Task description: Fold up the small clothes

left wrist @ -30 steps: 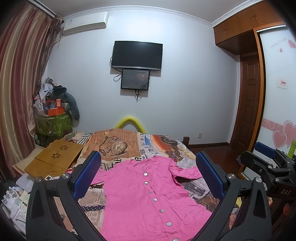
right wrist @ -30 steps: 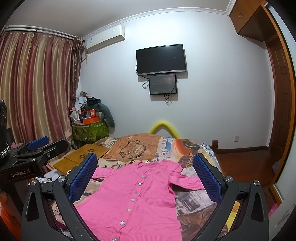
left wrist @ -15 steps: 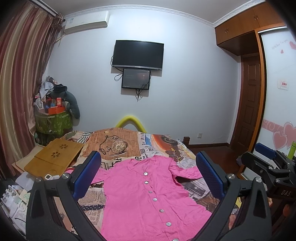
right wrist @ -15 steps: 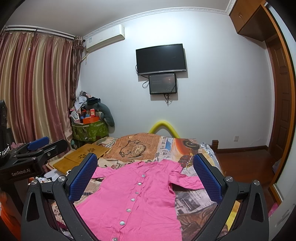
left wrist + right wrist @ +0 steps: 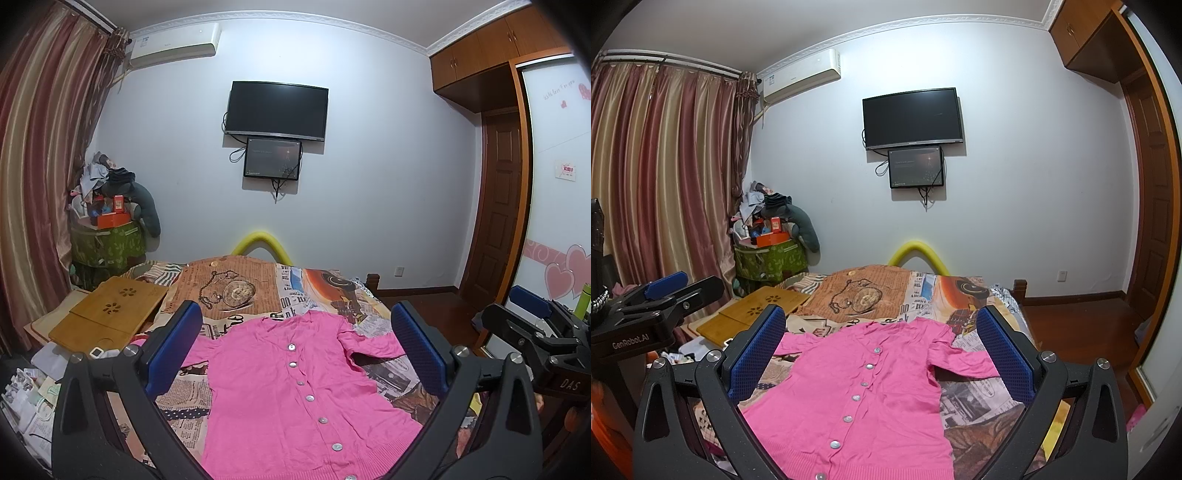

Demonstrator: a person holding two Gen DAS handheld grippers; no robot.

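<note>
From the left wrist view, the left gripper [image 5: 295,347] hangs above the bed [image 5: 332,291] with its blue-padded fingers [image 5: 173,347] spread wide and nothing between them. A pink cardigan [image 5: 295,398] lies flat and buttoned on the newspaper-print bedspread, collar toward the far wall, one sleeve stretched out to the right, the other running behind the left finger. The right gripper [image 5: 535,325] shows at the right edge, off the side of the bed. A wooden lap tray [image 5: 110,314] rests at the bed's left side, and a television [image 5: 277,110] hangs on the wall.

From the right wrist view, the right gripper [image 5: 881,345] also stands wide apart and empty above the pink cardigan [image 5: 864,391], which lies under and ahead of it, hem nearest the camera. The left gripper [image 5: 661,295] appears at the left edge, beside the bed [image 5: 960,291] and clear of the garment. Striped curtains [image 5: 665,177] fill the left wall
</note>
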